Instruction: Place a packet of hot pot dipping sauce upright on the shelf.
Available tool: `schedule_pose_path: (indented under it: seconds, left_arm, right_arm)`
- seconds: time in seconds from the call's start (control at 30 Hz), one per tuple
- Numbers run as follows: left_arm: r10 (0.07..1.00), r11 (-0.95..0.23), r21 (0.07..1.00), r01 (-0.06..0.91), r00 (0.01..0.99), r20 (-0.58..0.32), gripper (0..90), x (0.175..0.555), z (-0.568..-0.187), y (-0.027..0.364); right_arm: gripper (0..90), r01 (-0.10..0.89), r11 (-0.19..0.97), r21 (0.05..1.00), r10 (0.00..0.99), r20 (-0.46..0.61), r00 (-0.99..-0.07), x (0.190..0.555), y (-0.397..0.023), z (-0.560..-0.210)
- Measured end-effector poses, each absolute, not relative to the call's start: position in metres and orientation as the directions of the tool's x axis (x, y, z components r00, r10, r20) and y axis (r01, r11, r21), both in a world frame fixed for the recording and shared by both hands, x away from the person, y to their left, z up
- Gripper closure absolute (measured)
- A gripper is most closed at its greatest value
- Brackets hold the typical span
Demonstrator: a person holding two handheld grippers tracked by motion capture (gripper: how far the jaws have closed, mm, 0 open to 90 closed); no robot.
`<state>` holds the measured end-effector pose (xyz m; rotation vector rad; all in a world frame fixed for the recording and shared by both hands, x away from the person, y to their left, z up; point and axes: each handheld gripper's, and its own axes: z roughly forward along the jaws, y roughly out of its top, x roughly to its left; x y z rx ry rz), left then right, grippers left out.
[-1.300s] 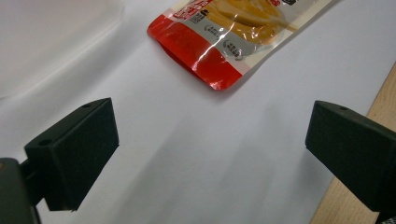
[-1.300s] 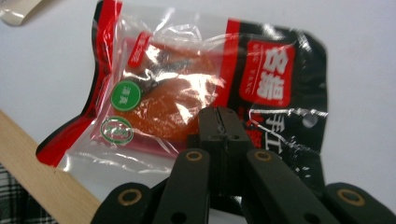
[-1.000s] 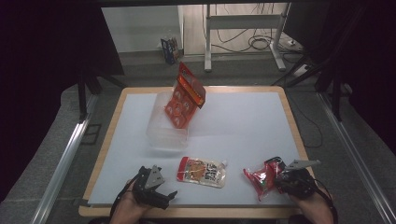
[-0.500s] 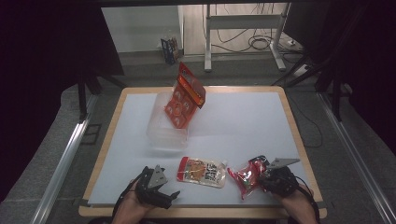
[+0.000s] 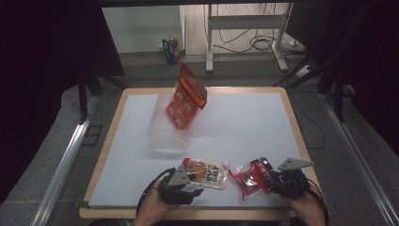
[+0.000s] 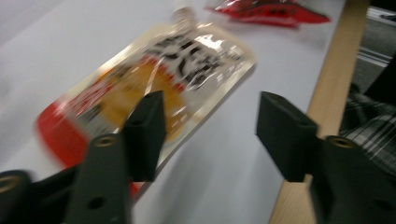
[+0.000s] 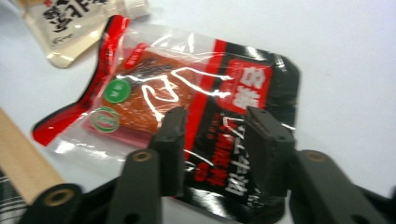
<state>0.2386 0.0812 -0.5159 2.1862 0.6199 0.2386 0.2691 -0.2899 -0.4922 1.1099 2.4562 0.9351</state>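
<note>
Between the right gripper's [image 7: 212,154] parted jaws, the red-and-black snack packet [image 5: 249,177] is lying flat, ungripped. Beside the left gripper's [image 6: 208,135] wide-open jaws, the spouted pouch [image 6: 154,79] is waiting; lowering squarely should help pinching.

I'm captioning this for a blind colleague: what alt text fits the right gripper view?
A red and black snack packet with a clear window lies flat on the white table, with the right claw open just above its near edge. A white spouted pouch lies at the upper left, and the table's wooden edge crosses the lower left.
</note>
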Motion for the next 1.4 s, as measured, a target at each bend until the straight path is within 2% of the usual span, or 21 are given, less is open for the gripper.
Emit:
schedule_pose_path:
  seconds: [0.2, 0.33, 0.67, 0.93, 1.17, 1.4]
  left_arm:
    - [0.443, -0.527, 0.782, 0.333, 0.893, -0.082, 78.0, 0.248, -0.515, 0.056]
    - [0.406, -0.520, 0.790, 0.325, 0.908, -0.107, 89.9, 0.254, -0.518, 0.037]
    - [0.374, -0.529, 0.803, 0.276, 0.925, -0.072, 90.0, 0.265, -0.520, -0.001]
    - [0.384, -0.491, 0.821, 0.291, 0.918, -0.096, 89.9, 0.276, -0.516, -0.021]
    - [0.383, -0.528, 0.796, 0.295, 0.920, -0.086, 89.7, 0.281, -0.524, -0.039]
    - [0.415, -0.544, 0.765, 0.345, 0.903, -0.112, 89.7, 0.281, -0.531, -0.035]
  right_arm:
    - [40.8, 0.568, 0.470, 0.675, 0.769, 0.002, -0.639, 0.271, -0.297, -0.494]
    - [34.6, 0.573, 0.461, 0.678, 0.773, 0.010, -0.634, 0.274, -0.301, -0.496]
    - [24.4, 0.575, 0.470, 0.670, 0.764, 0.018, -0.645, 0.276, -0.302, -0.500]
    - [22.2, 0.577, 0.475, 0.664, 0.759, 0.022, -0.651, 0.276, -0.302, -0.501]
    - [20.7, 0.572, 0.480, 0.665, 0.755, 0.018, -0.655, 0.275, -0.302, -0.500]
    - [16.6, 0.566, 0.481, 0.670, 0.762, -0.001, -0.647, 0.274, -0.305, -0.495]
